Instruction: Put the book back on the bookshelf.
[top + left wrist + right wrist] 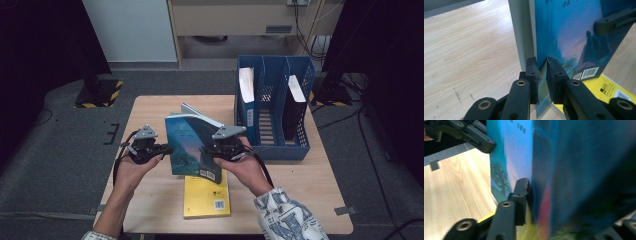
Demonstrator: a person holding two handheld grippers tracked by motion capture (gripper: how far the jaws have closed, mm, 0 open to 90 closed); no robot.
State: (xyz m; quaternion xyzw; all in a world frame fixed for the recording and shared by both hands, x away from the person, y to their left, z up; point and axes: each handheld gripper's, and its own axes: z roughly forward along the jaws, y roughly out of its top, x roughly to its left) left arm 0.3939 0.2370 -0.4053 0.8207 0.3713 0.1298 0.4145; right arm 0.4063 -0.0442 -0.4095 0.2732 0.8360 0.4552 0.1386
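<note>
A blue paperback (190, 145) stands upright and slightly fanned open above the wooden table (150, 112), held between both grippers. My left gripper (164, 149) is shut on the book's left edge; in the left gripper view its jaws (541, 76) pinch the thin blue cover (569, 37). My right gripper (209, 150) clamps the spine side of the book. In the right gripper view one pad (522, 191) presses on the blue book (579, 170), and the other jaw is hidden behind it. A yellow book (206, 197) lies flat beneath, near the front edge.
A blue file organizer (274, 145) stands at the table's right rear, holding a white-spined folder (246, 85) and a dark folder (295, 100). Bare wood stretches to the left of the books. Dark stands and cables sit on the floor around the table.
</note>
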